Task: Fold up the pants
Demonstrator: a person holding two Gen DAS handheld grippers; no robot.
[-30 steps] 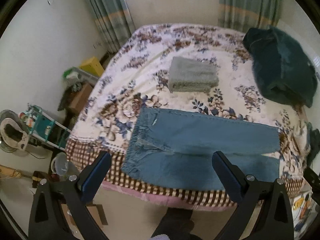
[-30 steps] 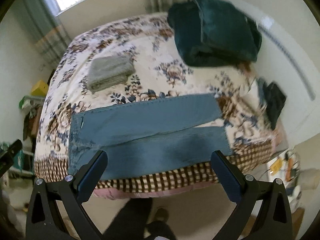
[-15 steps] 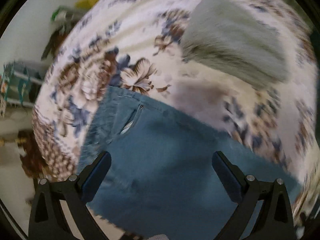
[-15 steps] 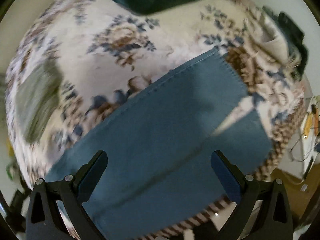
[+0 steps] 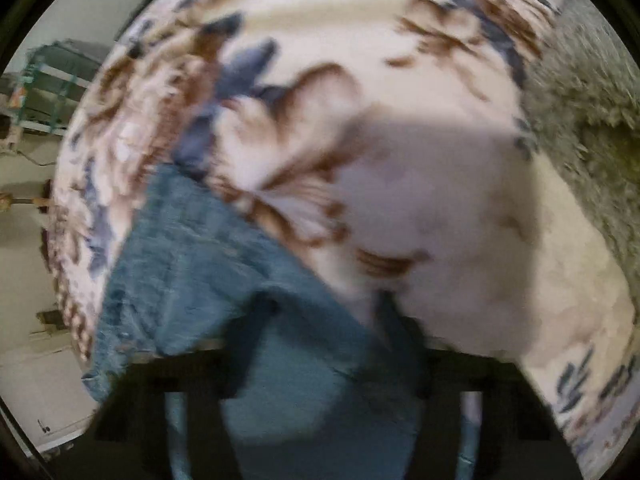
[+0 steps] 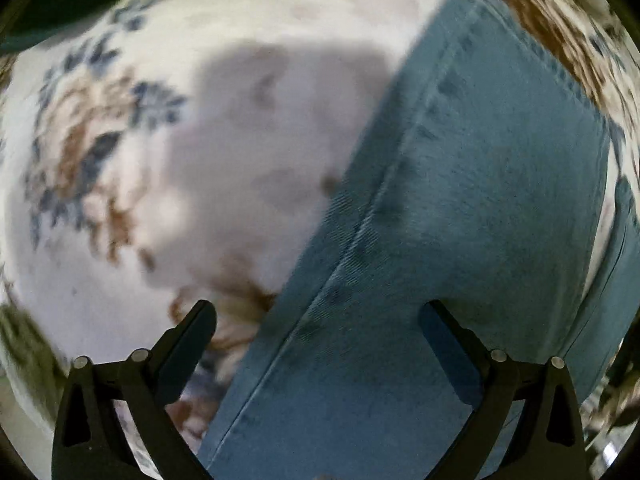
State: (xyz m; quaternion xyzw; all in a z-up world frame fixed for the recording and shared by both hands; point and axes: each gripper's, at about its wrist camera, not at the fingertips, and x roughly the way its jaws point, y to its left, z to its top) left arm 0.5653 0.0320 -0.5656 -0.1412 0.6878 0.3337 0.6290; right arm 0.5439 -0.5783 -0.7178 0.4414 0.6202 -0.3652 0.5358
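Observation:
Blue denim pants lie flat on a floral bedspread. My right gripper is open just above the far edge of a pant leg; its left finger is over the bedspread, its right finger over the denim. In the blurred left wrist view, my left gripper is down at the waistband end of the pants. Its fingers stand closer together, with denim between them. Blur hides whether they grip the cloth.
A folded grey towel lies on the bed to the right in the left wrist view. A dark green garment shows at the top left of the right wrist view. A shelf rack stands beside the bed.
Both grippers have dropped from high above the bed down to the pants. The left one has reached the waistband end and its fingers have narrowed. The right one stays open at the leg's edge.

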